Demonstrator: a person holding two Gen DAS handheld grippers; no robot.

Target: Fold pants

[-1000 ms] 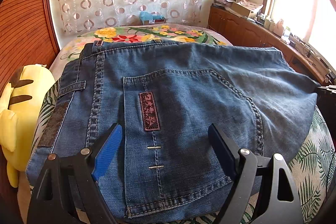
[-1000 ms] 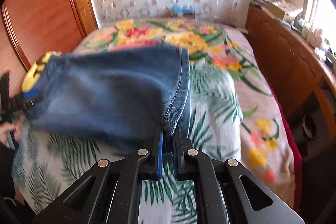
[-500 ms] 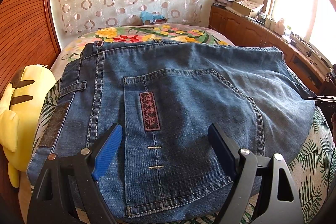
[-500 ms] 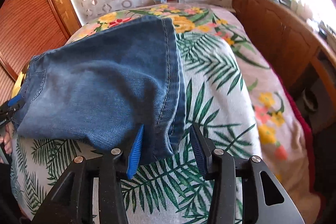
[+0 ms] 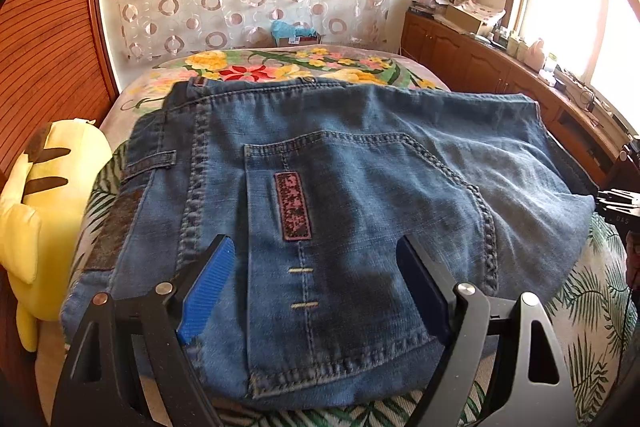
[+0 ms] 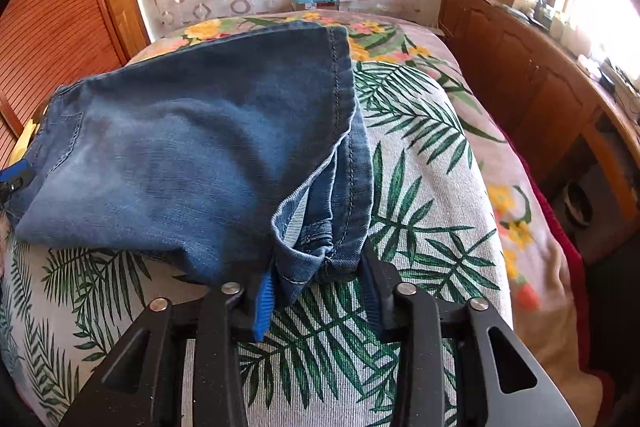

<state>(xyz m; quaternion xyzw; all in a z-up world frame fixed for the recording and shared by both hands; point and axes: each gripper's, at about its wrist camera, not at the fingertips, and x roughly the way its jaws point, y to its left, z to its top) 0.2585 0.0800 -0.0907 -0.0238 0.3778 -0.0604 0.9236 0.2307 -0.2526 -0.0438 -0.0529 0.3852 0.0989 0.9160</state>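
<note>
Blue denim pants [image 5: 340,195] lie folded on the bed, back pocket with a dark red patch facing up. My left gripper [image 5: 316,291] is open, its blue-padded fingers [image 5: 206,287] spread over the pocket's lower part, holding nothing. In the right wrist view the folded leg ends of the pants [image 6: 192,155] lie on the leaf-print cover, hems bunched at the near corner. My right gripper [image 6: 320,295] is open with that bunched hem corner lying between its fingers. The right gripper also shows at the right edge of the left wrist view [image 5: 618,199].
The bed cover [image 6: 420,155] has green leaves and flowers. A yellow plush toy [image 5: 36,211] lies at the bed's left side by a wooden wall panel. A wooden cabinet [image 6: 532,83] with clutter runs along the right under a window. A patterned curtain hangs behind.
My right gripper opened and let go of the pant hems, which now rest on the bed; it pulled back slightly. The left gripper has stayed open and still.
</note>
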